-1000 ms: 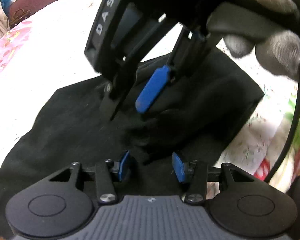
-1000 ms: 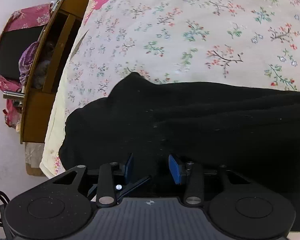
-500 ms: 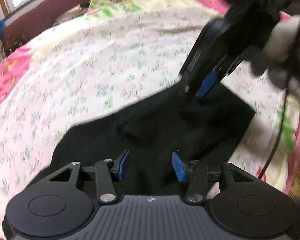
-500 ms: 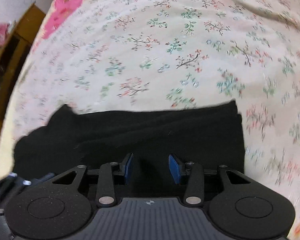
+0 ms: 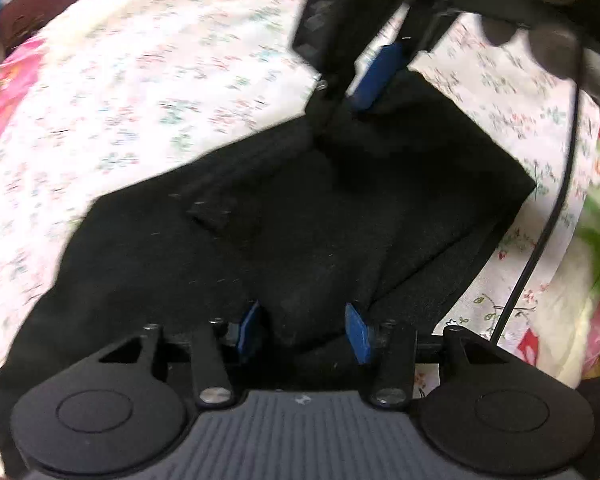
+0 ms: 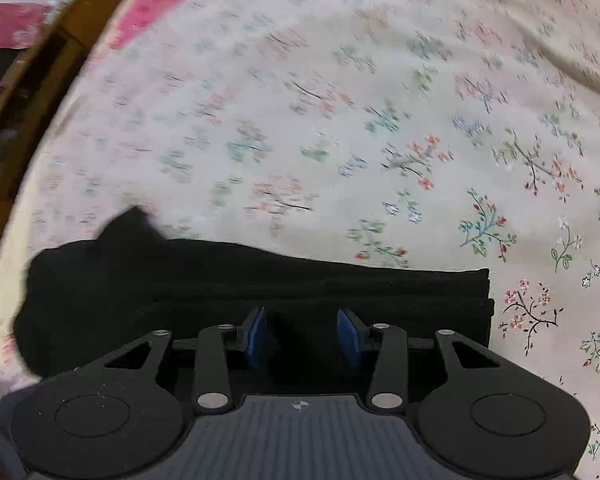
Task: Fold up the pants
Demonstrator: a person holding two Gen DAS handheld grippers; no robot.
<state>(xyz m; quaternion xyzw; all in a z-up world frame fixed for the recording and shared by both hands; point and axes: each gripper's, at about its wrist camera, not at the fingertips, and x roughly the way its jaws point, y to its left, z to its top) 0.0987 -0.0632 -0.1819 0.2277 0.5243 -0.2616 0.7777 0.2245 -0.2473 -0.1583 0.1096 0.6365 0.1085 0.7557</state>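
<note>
**Black pants part-folded on a flowered bedsheet, both grippers poised above them.**

The pants (image 5: 300, 216) lie near the edge of the bedsheet (image 6: 340, 120), doubled into a stacked band with squared ends. The left gripper (image 5: 304, 328) points steeply down with its jaws parted and cloth beneath, not visibly pinched. The right gripper (image 6: 302, 330), whose jaws have just been opening, likewise clasps nothing. Both probably hang released so that the fold settles flat before the next one.

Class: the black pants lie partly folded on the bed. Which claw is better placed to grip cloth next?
Probably the left claw: a ridge of the pants lies between its open pads. The right claw only hovers over flat cloth.
</note>
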